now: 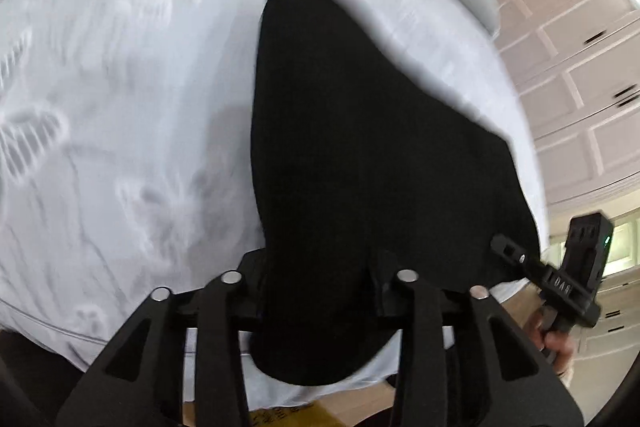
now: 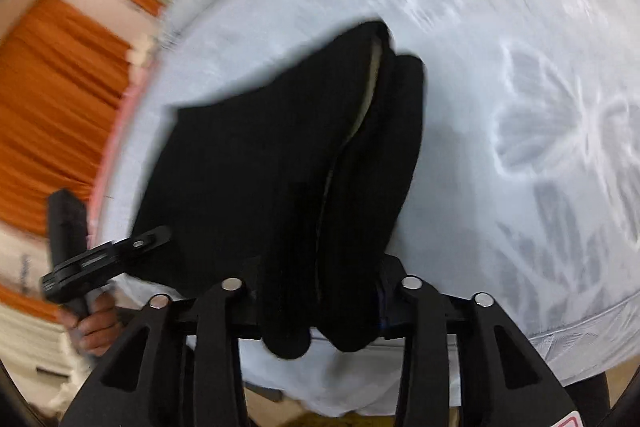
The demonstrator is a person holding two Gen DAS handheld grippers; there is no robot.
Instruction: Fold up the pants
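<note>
Black pants (image 1: pixel 360 155) held up over bed (image 1: pixel 120 87), w/ pale patterned sheet beneath; far end trails down toward mattress. Left gripper (image 1: pixel 320 291): fingers pinched on near edge of cloth, fabric bunched betw. them. Right gripper (image 2: pixel 320 303): same, fingers clamped on near edge, two folds w/ pale seam line showing. Each gripper visible beside other's cloth corner. Orange curtain (image 2: pixel 52 99) far left, white cabinets (image 1: pixel 572 67) far right. Frames blurred.
</note>
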